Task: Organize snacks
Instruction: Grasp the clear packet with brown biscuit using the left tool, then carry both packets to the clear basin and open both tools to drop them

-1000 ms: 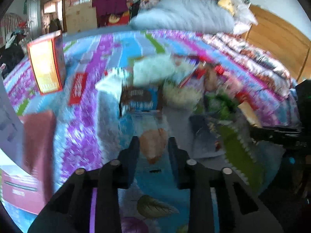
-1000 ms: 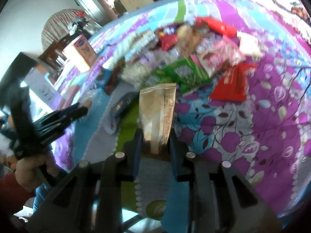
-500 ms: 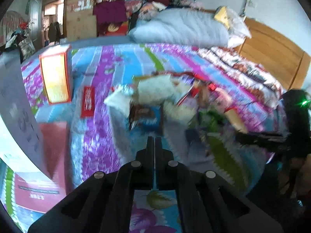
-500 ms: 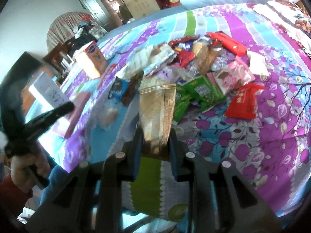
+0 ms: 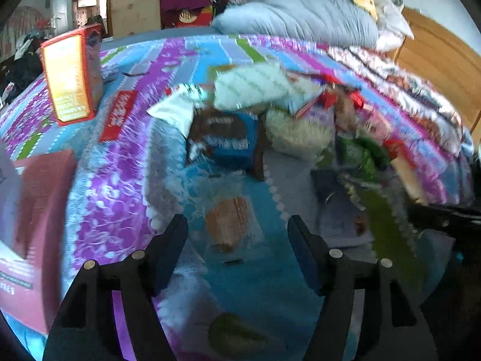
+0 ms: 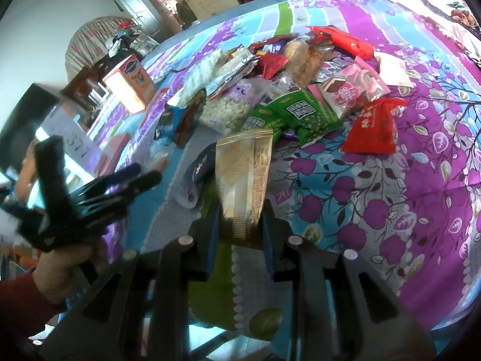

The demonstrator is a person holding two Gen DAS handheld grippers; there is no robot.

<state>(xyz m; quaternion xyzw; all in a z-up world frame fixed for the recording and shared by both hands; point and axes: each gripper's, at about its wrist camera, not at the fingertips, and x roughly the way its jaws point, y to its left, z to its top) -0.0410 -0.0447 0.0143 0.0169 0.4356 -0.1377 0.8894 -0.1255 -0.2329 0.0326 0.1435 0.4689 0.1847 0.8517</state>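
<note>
A heap of snack packets [image 6: 282,90] lies on the patterned bedspread [image 6: 421,180]; it also shows, blurred, in the left wrist view [image 5: 270,120]. My right gripper [image 6: 240,228] is shut on a gold and beige snack packet [image 6: 243,174], held upright above the bed's near edge. My left gripper [image 5: 237,225] is open and empty, its jaws either side of a clear-wrapped orange snack [image 5: 228,222] lying on the bedspread below. In the right wrist view the left gripper [image 6: 141,177] is at the left, held by a hand.
An orange box [image 5: 72,75] stands upright at the far left of the bed. A red flat packet [image 5: 118,114] lies beside it. A pink box [image 5: 39,225] sits at the near left edge. Pillows [image 5: 300,21] and a wooden headboard [image 5: 445,60] are at the far end.
My left gripper went from holding the orange snack to shut and empty, and now is open wide above that snack. My right gripper stays shut on the gold packet.
</note>
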